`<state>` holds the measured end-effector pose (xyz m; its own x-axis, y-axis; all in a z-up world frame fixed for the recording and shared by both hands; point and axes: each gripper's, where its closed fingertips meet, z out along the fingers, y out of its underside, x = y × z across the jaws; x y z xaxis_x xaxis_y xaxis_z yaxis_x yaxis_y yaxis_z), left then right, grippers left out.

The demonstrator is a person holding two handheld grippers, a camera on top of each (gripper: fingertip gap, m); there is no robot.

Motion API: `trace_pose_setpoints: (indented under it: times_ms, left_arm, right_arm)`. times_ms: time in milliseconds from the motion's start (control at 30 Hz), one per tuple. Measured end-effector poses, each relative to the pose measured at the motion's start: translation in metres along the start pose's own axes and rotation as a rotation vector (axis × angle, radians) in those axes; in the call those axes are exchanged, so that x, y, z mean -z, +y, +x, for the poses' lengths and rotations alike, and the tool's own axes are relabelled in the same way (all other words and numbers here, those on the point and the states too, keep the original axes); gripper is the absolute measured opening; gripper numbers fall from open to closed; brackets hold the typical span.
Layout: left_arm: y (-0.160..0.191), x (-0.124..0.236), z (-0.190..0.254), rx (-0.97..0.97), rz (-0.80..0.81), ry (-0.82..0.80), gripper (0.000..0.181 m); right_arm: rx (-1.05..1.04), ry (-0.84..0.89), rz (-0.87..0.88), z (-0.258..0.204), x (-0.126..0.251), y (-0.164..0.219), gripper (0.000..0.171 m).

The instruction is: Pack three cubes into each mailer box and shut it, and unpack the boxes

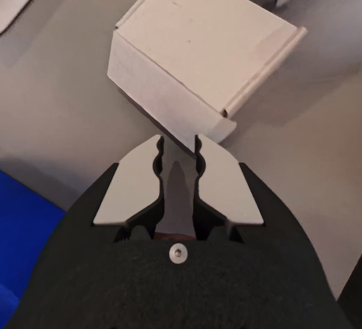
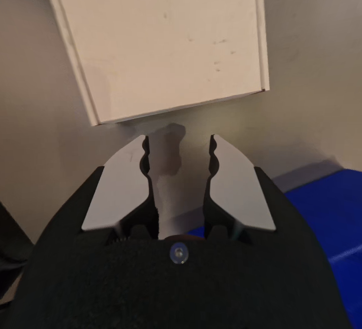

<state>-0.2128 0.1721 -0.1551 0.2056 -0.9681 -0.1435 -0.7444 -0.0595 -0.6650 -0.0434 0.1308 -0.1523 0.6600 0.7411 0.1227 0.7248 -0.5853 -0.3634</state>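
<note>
**Closed mailer box on desk, both grippers empty**

White mailer box sits lid-down-shut on the grey desk, rotated corner-toward the left gripper. Left gripper jaws narrowly parted, holding nothing, tips just short of the box's near side. Right gripper parted wider, empty, just before the box edge. Blue surface beside desk.

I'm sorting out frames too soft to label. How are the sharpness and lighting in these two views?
Left wrist view: the white box is mildly blurred, its edges soft; warm dim light, with a shadow under its near corner. Right wrist view: the box edges smear more, and a blurry shadow lies on the table ahead of the open fingers.
</note>
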Motion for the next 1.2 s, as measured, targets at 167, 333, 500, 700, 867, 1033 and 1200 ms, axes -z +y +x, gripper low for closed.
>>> trace_pose_setpoints:
  times_ms: [167, 333, 500, 700, 867, 1033, 1200]
  left_arm:
    - [0.025, -0.011, 0.035, 0.074, -0.021, 0.108, 0.034]
    - [0.011, -0.012, 0.051, 0.176, 0.055, 0.212, 0.036]
    - [-0.037, 0.021, 0.067, 0.136, 0.264, 0.267, 0.028]
    - [-0.073, 0.029, 0.086, 0.071, 0.353, 0.271, 0.028]
    - [-0.084, 0.021, 0.093, 0.052, 0.349, 0.273, 0.028]
    - [-0.044, 0.015, 0.062, 0.124, 0.196, 0.145, 0.036]
    - [-0.015, -0.003, 0.053, 0.381, 0.122, 0.265, 0.042]
  right_arm:
    - [-0.215, -0.097, 0.327, -0.052, 0.012, -0.032, 0.068]
    - [-0.272, 0.006, 0.338, -0.052, -0.018, -0.021, 0.078]
    - [-0.236, 0.090, 0.329, -0.042, -0.026, -0.007, 0.078]
    - [-0.158, 0.404, 0.448, -0.022, 0.019, -0.011, 0.085]
    - [0.102, 0.601, 0.445, -0.054, 0.023, -0.035, 0.082]
    - [0.227, 0.643, 0.319, -0.061, -0.002, -0.025, 0.076]
    - [0.063, 0.428, 0.455, -0.066, 0.005, -0.028, 0.052]
